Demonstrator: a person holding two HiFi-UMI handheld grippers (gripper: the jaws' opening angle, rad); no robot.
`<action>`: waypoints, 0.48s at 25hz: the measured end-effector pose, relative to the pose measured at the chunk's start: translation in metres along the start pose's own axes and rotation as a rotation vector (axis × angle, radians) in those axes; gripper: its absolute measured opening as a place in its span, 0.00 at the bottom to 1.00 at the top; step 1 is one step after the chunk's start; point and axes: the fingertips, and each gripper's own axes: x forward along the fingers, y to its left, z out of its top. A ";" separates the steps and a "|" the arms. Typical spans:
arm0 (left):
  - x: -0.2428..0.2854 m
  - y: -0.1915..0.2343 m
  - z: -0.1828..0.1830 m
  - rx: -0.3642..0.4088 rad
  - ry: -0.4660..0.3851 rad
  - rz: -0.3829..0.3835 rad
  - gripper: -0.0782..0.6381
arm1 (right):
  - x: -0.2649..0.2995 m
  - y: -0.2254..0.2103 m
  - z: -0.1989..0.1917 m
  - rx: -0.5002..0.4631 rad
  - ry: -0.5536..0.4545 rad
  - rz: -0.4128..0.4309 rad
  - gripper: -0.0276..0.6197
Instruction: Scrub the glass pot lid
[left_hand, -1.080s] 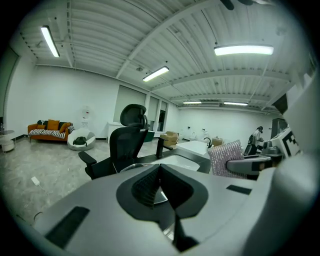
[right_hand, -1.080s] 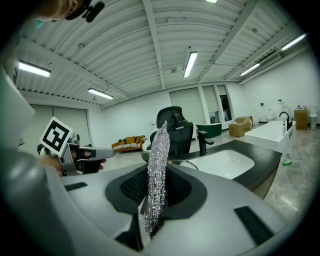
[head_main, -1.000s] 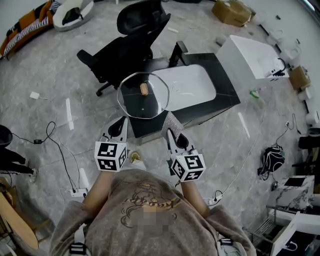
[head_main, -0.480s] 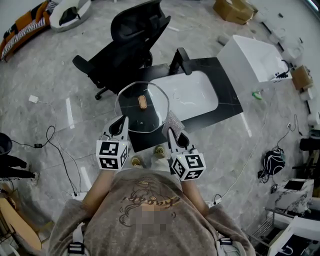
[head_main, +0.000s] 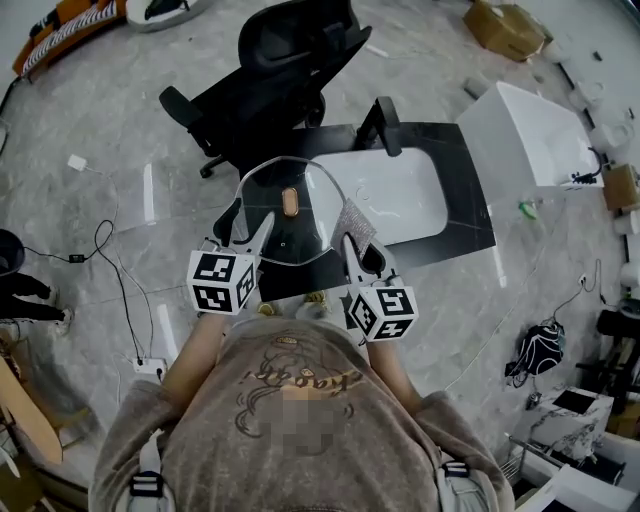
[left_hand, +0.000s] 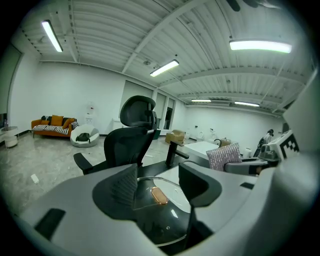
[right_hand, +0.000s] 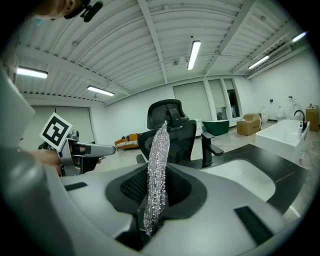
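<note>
Left claw (left_hand: 159, 182) has just opened, glass lid (head_main: 300, 225) between its jaws; right claw (right_hand: 156, 195) clamps silvery scrubber (right_hand: 159, 160).

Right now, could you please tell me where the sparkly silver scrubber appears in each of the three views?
Head view: the scrubber sits near centre, just right of the glass lid.
Left gripper view: right of centre, past the right-hand jaw.
Right gripper view: dead centre, upright, clamped in the right gripper.
Shared landmark: the black office chair stands beyond the scrubber in all three views.
</note>
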 end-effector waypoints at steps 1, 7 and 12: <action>0.005 0.000 -0.002 0.007 0.011 0.000 0.46 | 0.004 -0.003 0.000 0.001 0.004 0.005 0.16; 0.041 0.002 -0.026 -0.009 0.099 0.020 0.46 | 0.017 -0.018 0.004 -0.001 0.012 0.026 0.16; 0.087 -0.003 -0.060 0.008 0.206 0.017 0.46 | 0.024 -0.038 0.006 0.001 0.017 0.019 0.16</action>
